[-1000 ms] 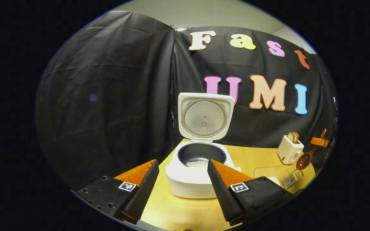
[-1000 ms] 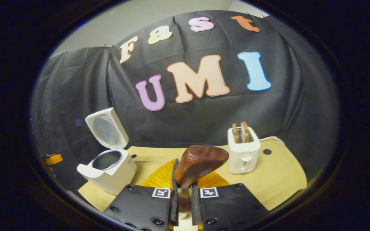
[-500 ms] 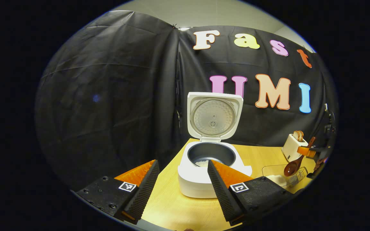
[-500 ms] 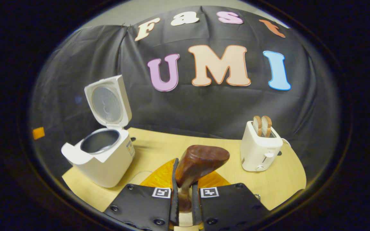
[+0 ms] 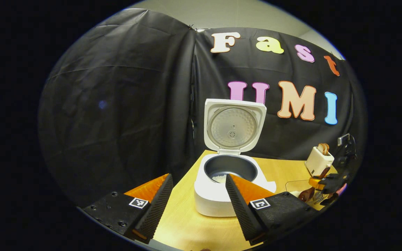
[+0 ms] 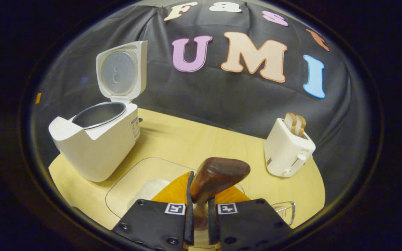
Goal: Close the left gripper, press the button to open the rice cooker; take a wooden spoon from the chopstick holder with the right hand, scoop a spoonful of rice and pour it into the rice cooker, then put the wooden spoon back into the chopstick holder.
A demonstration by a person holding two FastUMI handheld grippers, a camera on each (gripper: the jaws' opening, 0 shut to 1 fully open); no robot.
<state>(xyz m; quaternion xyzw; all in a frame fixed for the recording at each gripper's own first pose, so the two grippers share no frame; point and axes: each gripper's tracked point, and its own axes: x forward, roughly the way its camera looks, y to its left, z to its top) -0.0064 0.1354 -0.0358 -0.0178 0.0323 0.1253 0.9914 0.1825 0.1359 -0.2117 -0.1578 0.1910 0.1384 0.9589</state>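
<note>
**Spoon carried low over the rice dish; cooker open**

Since the earlier frames the right gripper (image 6: 198, 209) has dropped and tipped downward: in the right gripper view the table (image 6: 201, 143) takes up more of the view, and a clear glass dish (image 6: 127, 181) now sits directly under the fingers. In the left gripper view the distant spoon has sunk from beside the toaster to just above the dish.

Wooden spoon (image 6: 218, 176): dark reddish-brown, glossy, bowl rounded and facing forward. Its handle is clamped between both fingers of the right gripper, and the bowl stands just past the fingertips, above the dish. I cannot tell whether the bowl holds any rice.

Left gripper (image 5: 197, 195): fingers spread wide apart, nothing between them, hovering before the rice cooker (image 5: 230, 188).

Containers:
- Rice cooker: white, lid (image 5: 234, 127) upright on its hinge. The dark inner pot carries a small patch of white rice (image 5: 219, 178) on its bottom.
- Glass dish: holds a low white mound of rice (image 6: 152, 188), partly hidden by the gripper.
- Wire holder (image 6: 286, 211): at the table edge, right of the gripper; contents not discernible.
- White toaster (image 6: 288, 150): two bread slices in its slots.
</note>
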